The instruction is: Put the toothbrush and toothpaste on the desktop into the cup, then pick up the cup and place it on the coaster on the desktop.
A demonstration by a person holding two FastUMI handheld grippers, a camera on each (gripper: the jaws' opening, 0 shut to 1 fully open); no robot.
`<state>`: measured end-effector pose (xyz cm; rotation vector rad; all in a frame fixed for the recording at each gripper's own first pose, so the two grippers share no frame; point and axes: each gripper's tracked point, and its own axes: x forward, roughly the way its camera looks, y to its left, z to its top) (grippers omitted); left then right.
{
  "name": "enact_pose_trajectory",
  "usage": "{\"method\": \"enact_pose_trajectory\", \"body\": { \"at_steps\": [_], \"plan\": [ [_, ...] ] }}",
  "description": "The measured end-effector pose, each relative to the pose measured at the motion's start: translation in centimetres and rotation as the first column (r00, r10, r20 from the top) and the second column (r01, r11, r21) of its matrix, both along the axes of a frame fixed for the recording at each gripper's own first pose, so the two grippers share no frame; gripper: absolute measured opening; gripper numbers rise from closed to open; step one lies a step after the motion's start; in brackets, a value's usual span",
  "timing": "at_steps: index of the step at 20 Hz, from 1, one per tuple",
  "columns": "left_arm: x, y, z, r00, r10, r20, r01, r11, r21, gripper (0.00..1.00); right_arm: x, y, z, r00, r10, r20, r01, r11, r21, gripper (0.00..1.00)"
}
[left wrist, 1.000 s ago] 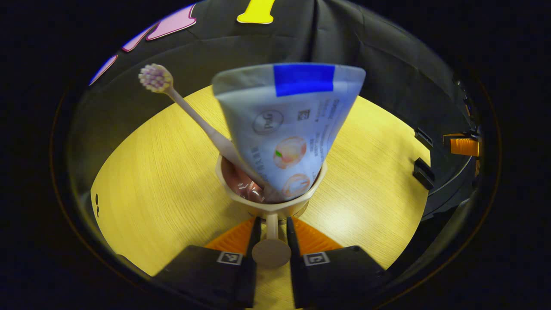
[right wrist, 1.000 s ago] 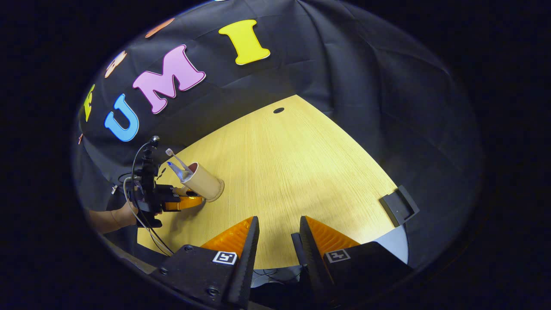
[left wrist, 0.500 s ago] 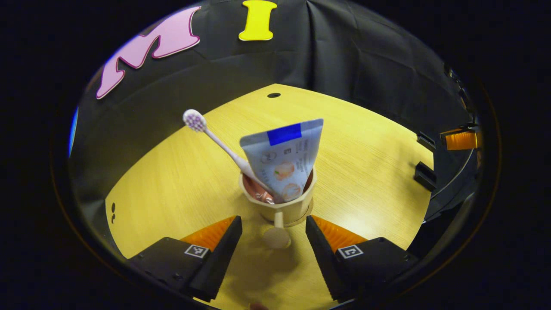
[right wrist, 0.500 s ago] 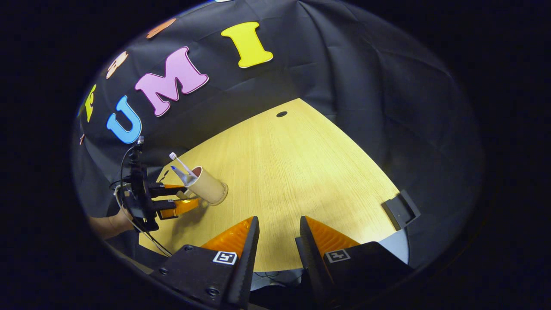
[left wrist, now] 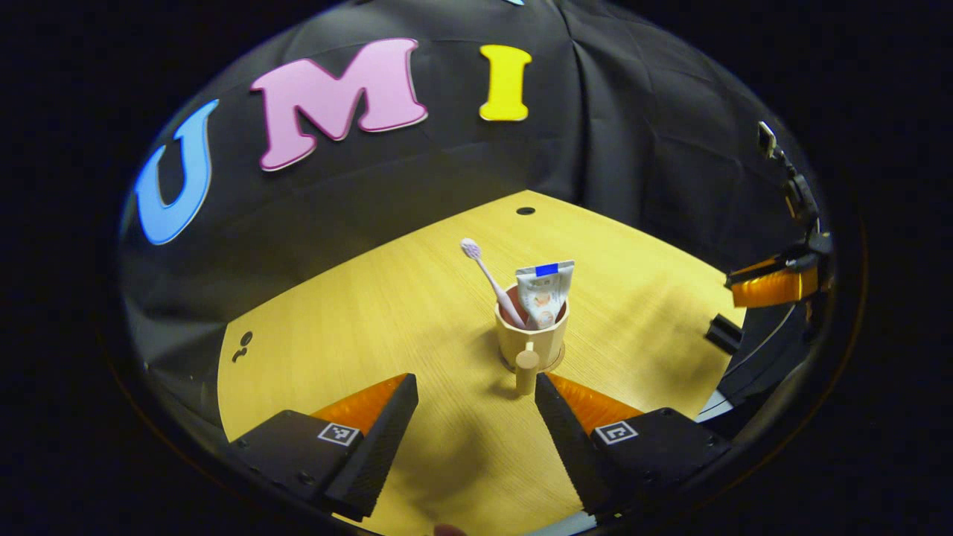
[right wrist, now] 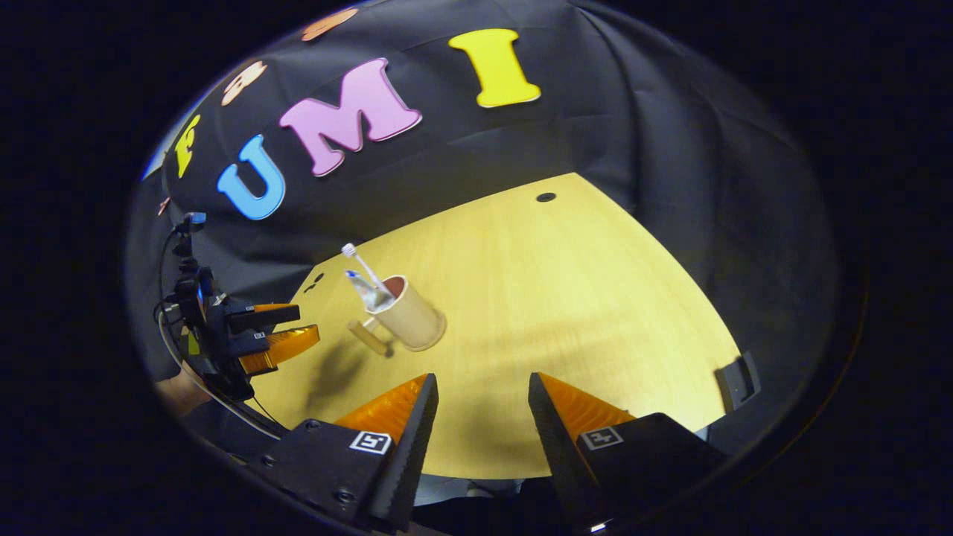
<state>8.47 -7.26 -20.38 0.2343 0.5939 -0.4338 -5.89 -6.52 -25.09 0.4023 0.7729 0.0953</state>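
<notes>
Release of the beige handled cup (left wrist: 531, 339), loaded with the white toothbrush (left wrist: 488, 278) and pale blue toothpaste tube (left wrist: 544, 292), is shown, the left gripper (left wrist: 475, 402) now drawn back with jaws apart, the cup left standing mid-desktop (left wrist: 357, 313), seemingly on its coaster, and the right gripper (right wrist: 482, 402) held open and empty.

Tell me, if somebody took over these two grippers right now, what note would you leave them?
Left gripper: open, holding nothing, short of the cup's handle.
Right gripper: open, holding nothing, off to the side.
Cup stands upright on the desktop with the toothbrush and toothpaste inside; a thin disc, probably the coaster, shows under its base.
Done: loading, and apparently the placing.
Left: confirm the coaster.
</notes>
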Motion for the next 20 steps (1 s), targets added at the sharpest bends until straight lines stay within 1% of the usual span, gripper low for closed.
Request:
{"method": "enact_pose_trajectory", "body": {
  "at_steps": [2, 4, 5, 6, 9, 12, 15, 20],
  "plan": [
    [-1.2, 1.7, 1.2, 0.999, 0.045, 0.01, -0.045, 0.998, -0.034, 0.99, 0.6, 2.5, 0.5, 0.999, 0.043, 0.015, -0.043, 0.999, 0.009, 0.82],
    [-2.4, 3.6, 2.1, 0.996, 0.083, 0.023, -0.082, 0.996, -0.046, 0.99, 0.9, 5.1, 1.3, 0.996, 0.084, 0.03, -0.085, 0.996, 0.018, 0.83],
    [-3.0, 4.6, 2.3, 0.995, 0.098, 0.028, -0.096, 0.994, -0.048, 0.99, 1.0, 6.2, 1.8, 0.994, 0.102, 0.039, -0.103, 0.994, 0.024, 0.85],
    [-3.5, 5.4, 2.5, 0.993, 0.111, 0.032, -0.109, 0.993, -0.051, 0.99, 1.4, 7.3, 2.3, 0.992, 0.116, 0.051, -0.117, 0.993, 0.028, 0.89],
    [-4.8, 7.8, 2.6, 0.986, 0.165, 0.03, -0.162, 0.984, -0.075, 0.99, 2.2, 10.2, 4.3, 0.985, 0.144, 0.094, -0.149, 0.988, 0.044, 0.9],
    [-5.9, 9.2, 2.5, 0.978, 0.206, 0.012, -0.204, 0.972, -0.113, 0.99, 3.0, 12.4, 5.8, 0.978, 0.162, 0.129, -0.168, 0.985, 0.042, 0.96],
    [-6.7, 10.0, 2.6, 0.975, 0.221, 0.006, -0.218, 0.966, -0.142, 0.99, 3.0, 13.9, 6.8, 0.972, 0.176, 0.153, -0.182, 0.983, 0.024, 0.96],
    [-7.6, 10.5, 2.9, 0.978, 0.208, 0.012, -0.204, 0.968, -0.147, 0.99, 2.5, 15.4, 7.3, 0.968, 0.19, 0.161, -0.195, 0.981, 0.012, 0.96]
  ]
}}
